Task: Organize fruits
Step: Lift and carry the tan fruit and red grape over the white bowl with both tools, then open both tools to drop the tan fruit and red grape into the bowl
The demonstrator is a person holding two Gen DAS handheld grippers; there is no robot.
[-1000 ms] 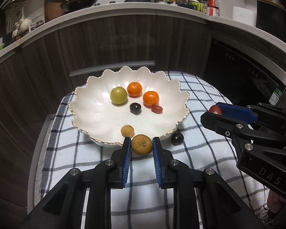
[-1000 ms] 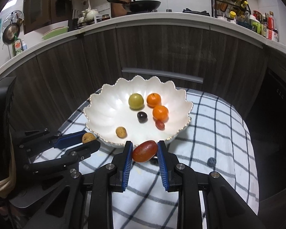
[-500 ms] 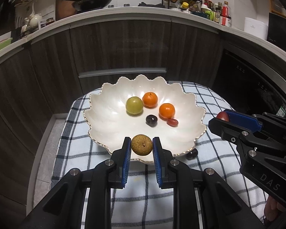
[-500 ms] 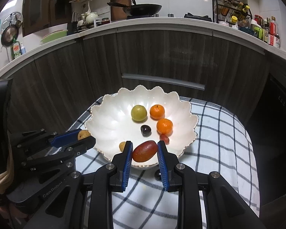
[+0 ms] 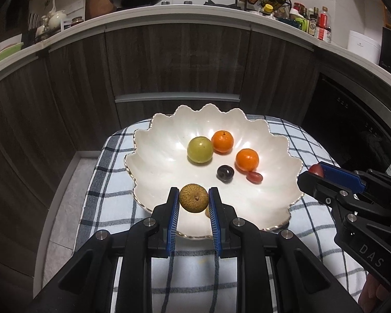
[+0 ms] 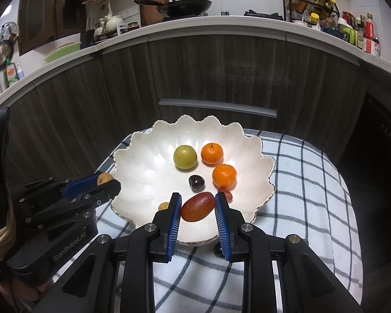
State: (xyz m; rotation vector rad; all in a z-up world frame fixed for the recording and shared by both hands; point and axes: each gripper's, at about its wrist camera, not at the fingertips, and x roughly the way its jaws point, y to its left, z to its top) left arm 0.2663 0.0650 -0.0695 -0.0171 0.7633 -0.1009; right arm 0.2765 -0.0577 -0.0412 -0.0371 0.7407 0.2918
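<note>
Gripping a round tan-brown fruit (image 5: 194, 198) between its blue pads, the left gripper (image 5: 194, 199) is clamped tight and holds it above the near rim of a white scalloped bowl (image 5: 153, 161); in the right wrist view the same gripper (image 6: 105, 180) shows at the left, with the tan fruit (image 6: 103, 178) peeking from its tip. The right gripper (image 6: 198, 206) is closed on an oblong red fruit (image 6: 197, 206), also held over the near edge of the bowl (image 6: 140, 156); from the left wrist view that gripper (image 5: 316, 174) enters at the right, with the red fruit (image 5: 316, 170) at its tip. Inside the bowl lie a green round fruit (image 6: 185, 157), two small oranges (image 6: 212, 153) (image 6: 224, 175) close together, a dark plum-like fruit (image 6: 196, 182) and a small red grape tomato (image 5: 255, 177) touching the nearer orange. Another small tan fruit (image 6: 163, 205) sits low in the bowl, just left of the right gripper's fingers. The bowl rests on a blue-and-white checked cloth (image 6: 307, 182), where a dark round fruit (image 6: 218, 249) lies partly hidden under the bowl's rim. Dark wood cabinets (image 6: 208, 73) stand behind, and a black wok (image 6: 187, 6) sits on the counter
</note>
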